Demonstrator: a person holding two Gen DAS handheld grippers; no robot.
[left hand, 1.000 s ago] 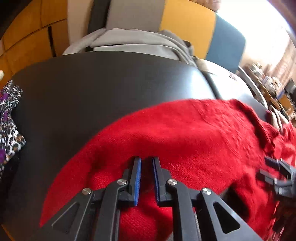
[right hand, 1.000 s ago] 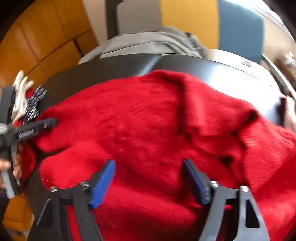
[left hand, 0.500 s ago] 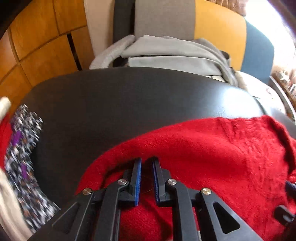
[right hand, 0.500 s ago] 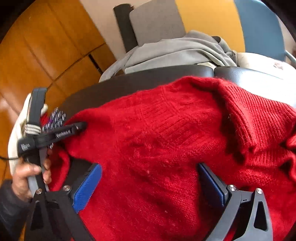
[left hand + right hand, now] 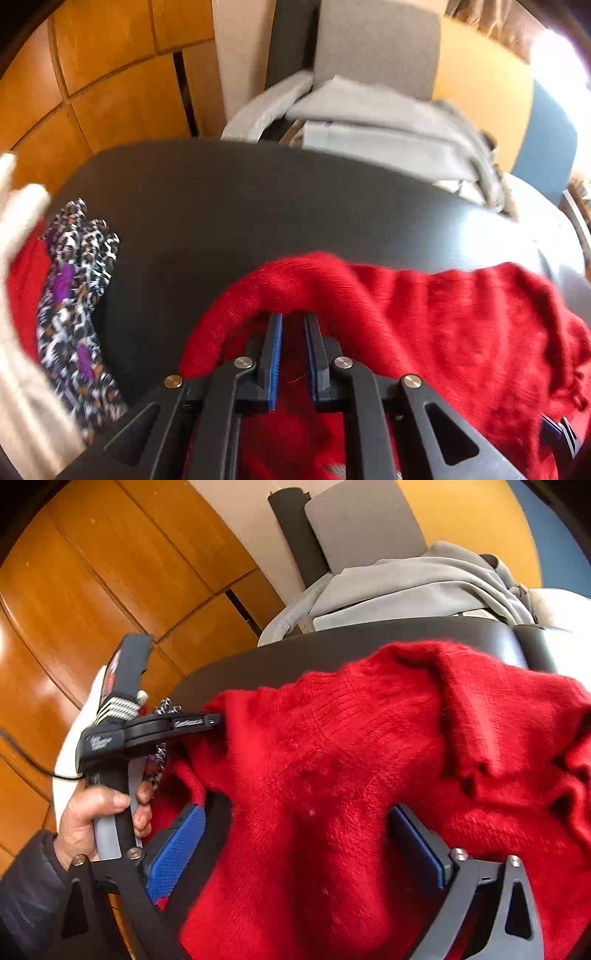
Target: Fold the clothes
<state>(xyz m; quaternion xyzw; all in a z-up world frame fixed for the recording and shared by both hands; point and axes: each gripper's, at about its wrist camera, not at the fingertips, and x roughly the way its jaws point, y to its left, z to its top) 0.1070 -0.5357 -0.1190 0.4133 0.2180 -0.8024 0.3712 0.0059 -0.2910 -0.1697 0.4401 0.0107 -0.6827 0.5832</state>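
Fuzzy red knit sweater bunches between left gripper's near-closed jaws.

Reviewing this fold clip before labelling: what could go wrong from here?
1. The left gripper pinches only a thin edge of the fuzzy red knit sweater; it could slip free.
2. The right gripper is open, with sweater draped between its fingers; it may bunch.
3. The leopard-print garment lies close and could snag.

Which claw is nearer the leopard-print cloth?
Left. The left claw pinches the red sweater just right of the leopard-print cloth; the right claw sits farther along.
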